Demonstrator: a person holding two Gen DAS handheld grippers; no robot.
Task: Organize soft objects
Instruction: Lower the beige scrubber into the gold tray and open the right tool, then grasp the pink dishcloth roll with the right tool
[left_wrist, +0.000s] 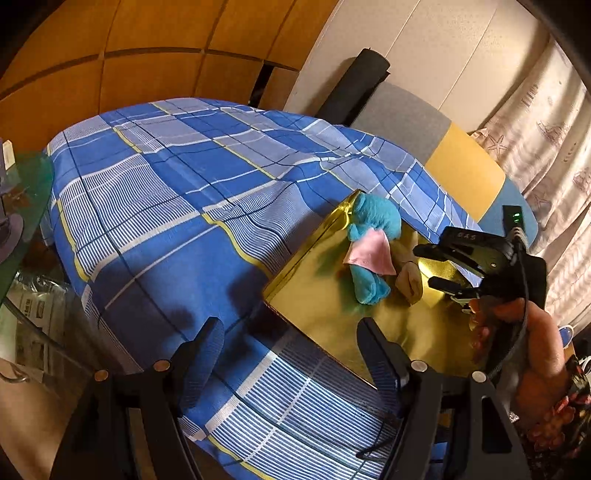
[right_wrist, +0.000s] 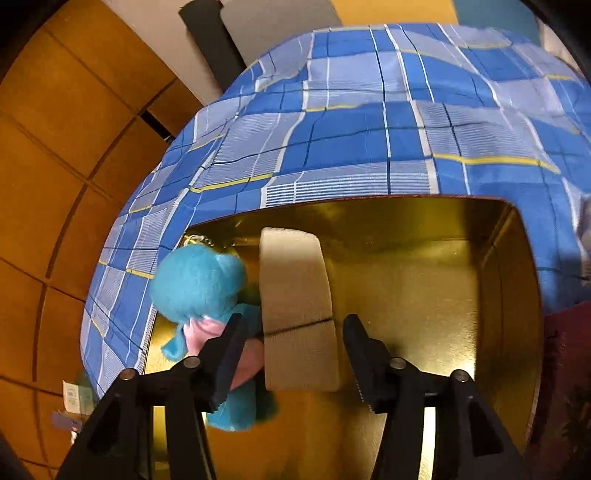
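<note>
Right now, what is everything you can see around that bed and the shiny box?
gold box: one, shiny gold inside, open, on the bed
plush toy: one, turquoise with pink cloth, in the box's left part
beige soft item: one, cream, in the box beside the toy, between the right fingers, not pinched
bedspread: one, blue and white check, covers the bed
wardrobe: wooden, orange-brown, behind the bed
glass table: one, greenish, left of the bed
left gripper: fingers apart, empty
right gripper: fingers apart
hand: holds the right gripper

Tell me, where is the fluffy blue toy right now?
The blue toy lies inside the gold box on the checked bedspread, at the box's left side in the right wrist view, right beside a beige sponge.
</note>
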